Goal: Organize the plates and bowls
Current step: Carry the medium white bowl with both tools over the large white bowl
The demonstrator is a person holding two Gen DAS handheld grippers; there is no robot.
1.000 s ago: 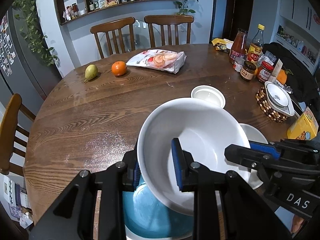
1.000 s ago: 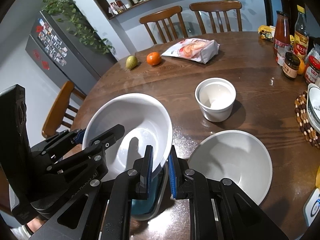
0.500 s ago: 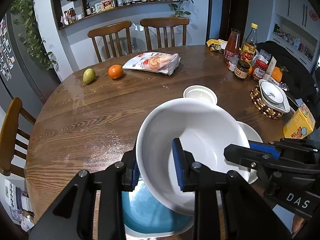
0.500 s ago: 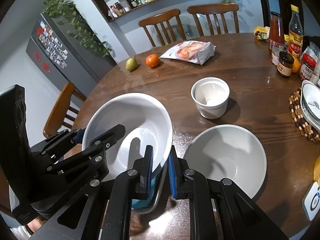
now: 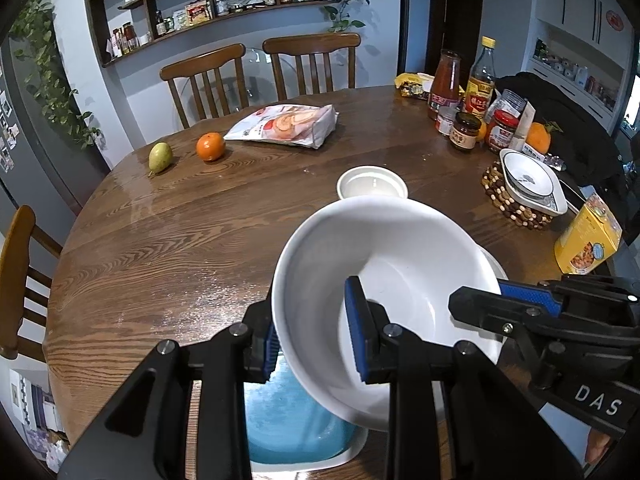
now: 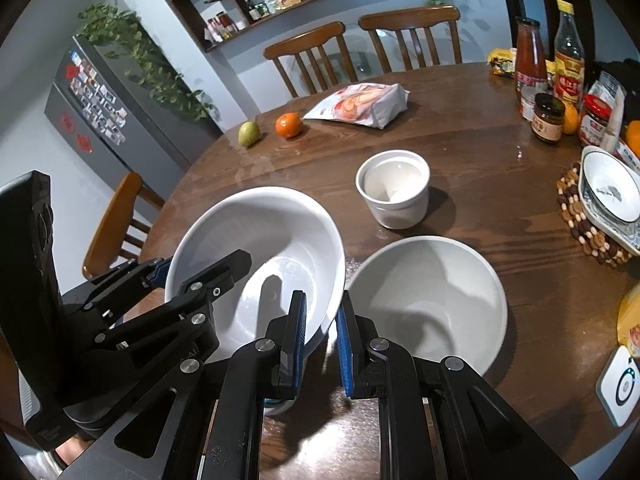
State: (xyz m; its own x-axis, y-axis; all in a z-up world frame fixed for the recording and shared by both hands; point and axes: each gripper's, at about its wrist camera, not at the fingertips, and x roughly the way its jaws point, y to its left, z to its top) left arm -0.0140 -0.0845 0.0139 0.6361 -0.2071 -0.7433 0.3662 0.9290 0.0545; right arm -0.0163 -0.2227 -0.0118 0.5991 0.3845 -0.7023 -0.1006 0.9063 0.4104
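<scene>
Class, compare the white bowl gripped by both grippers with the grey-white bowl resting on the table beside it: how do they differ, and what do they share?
The gripped white bowl is tilted and clamped at its rim by the left gripper and the right gripper; the grey-white bowl sits level and untouched on the wooden table. The gripped bowl is above a blue dish; the resting bowl lies directly on wood. Both are round, plain and empty.
</scene>
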